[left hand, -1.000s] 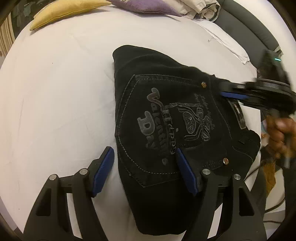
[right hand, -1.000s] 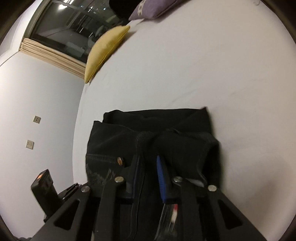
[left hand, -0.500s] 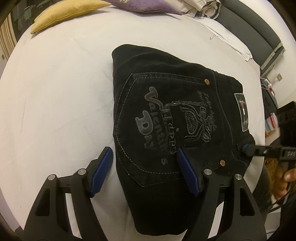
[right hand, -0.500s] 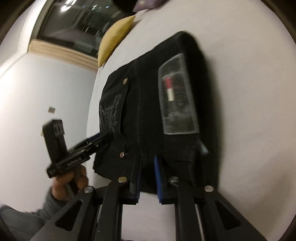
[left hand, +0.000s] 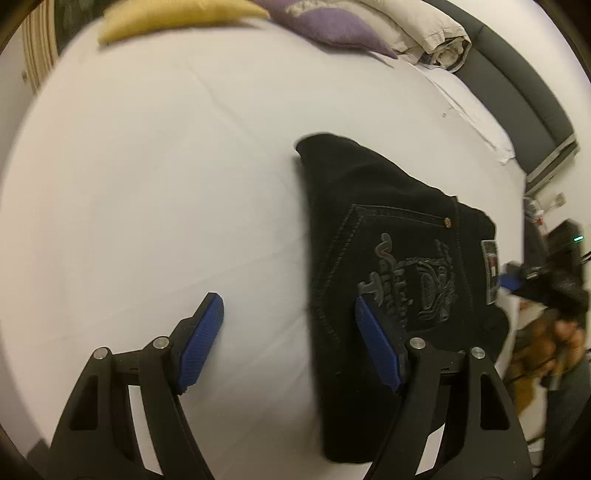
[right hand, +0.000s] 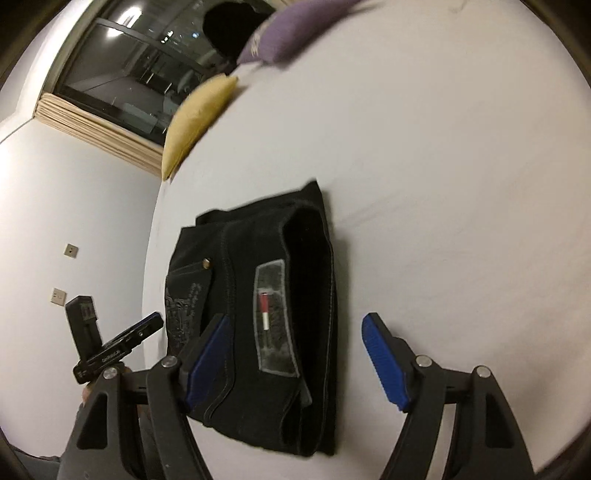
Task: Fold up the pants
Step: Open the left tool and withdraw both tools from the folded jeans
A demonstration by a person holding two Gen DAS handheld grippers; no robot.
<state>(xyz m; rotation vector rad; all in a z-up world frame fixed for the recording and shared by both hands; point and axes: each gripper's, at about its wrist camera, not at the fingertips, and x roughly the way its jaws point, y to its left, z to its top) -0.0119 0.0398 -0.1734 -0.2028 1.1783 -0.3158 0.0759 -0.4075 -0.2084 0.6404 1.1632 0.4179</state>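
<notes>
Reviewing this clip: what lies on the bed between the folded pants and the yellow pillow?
Nothing: in the left wrist view only bare white sheet runs between the folded pants and the yellow pillow.

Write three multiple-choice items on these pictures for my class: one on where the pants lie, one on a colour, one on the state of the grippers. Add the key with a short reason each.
1. Where do the folded pants lie?
A. on the white bed
B. on a chair
C. in a drawer

2. What colour is the pillow nearest the window?
A. red
B. yellow
C. green

3. How do the left gripper and right gripper stand?
A. both shut on the pants
B. one open, one shut
C. both open, holding nothing

Key: A, the white sheet surrounds the pants; B, it is yellow beside a purple one; C, the blue pads of each stand wide apart.
</notes>
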